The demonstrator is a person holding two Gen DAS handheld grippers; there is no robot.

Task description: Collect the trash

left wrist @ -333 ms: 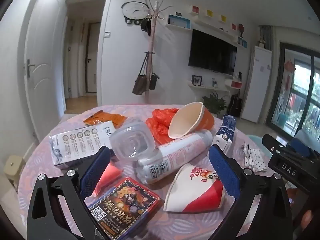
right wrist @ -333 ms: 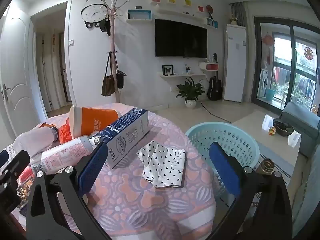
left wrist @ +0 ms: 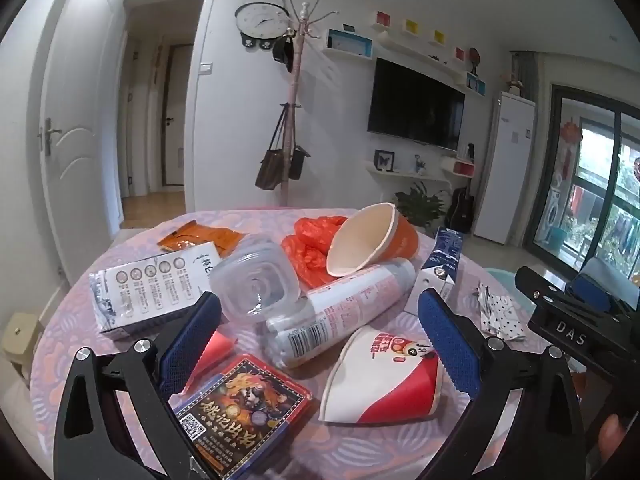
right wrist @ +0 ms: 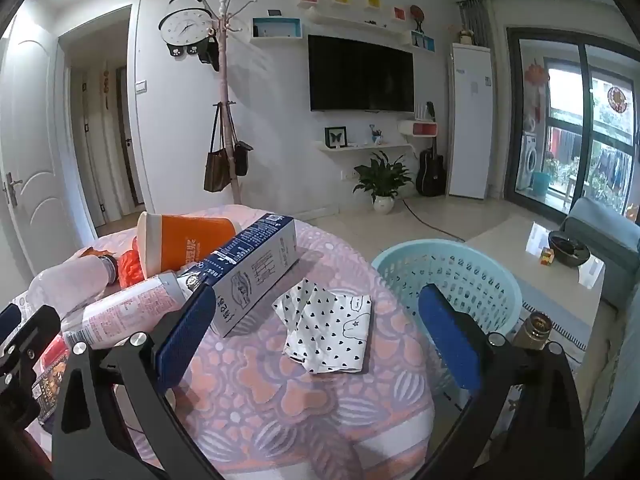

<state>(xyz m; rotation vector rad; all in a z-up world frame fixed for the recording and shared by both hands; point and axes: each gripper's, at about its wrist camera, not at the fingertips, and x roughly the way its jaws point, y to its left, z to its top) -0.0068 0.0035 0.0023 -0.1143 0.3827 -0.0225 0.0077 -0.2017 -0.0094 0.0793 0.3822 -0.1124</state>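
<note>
Trash lies on a round table with a pink patterned cloth. My left gripper is open above a red-and-white paper cup, a white spray can and a dark card packet. A clear plastic tub, an orange cup and a blue-white carton lie behind. My right gripper is open over a heart-print wrapper, with the carton at its left finger. A light blue basket stands beside the table.
An orange plastic bag, an orange sachet and a white printed pouch lie at the table's back left. A brown bottle stands by the basket. A low coffee table and sofa are to the right.
Both views have barely shifted. Both grippers stay open and nothing on the table has moved.
</note>
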